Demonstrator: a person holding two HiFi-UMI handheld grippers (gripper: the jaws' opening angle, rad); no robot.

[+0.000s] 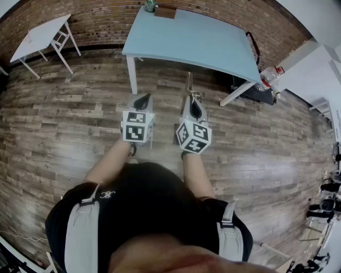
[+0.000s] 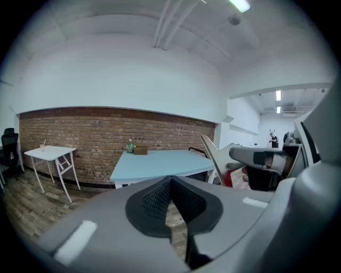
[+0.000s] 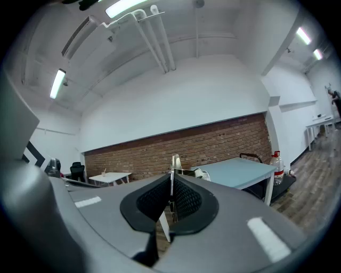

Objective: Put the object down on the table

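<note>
Thin flat object (image 1: pixel 189 81): pale strip, pinched at one end in the right gripper (image 1: pixel 195 102). Its long axis runs straight out along the jaws toward the near edge of the blue worktop (image 1: pixel 213 48). The right gripper view shows it edge-on and upright between the pads.

It isn't over the worktop yet. It hangs above the wood floor (image 1: pixel 80 128), and the worktop lies ahead and a bit to the right of the gripper.

Left gripper (image 1: pixel 141 100) sits just beside the right one, jaws pressed together on nothing. It has no part in this; the right hand carries the object.

My read: carry it forward past the near edge, then lower and release.

Green bottle (image 1: pixel 150 5) and brown box (image 1: pixel 165 11) sit at the far edge, away from the likely drop spot.
</note>
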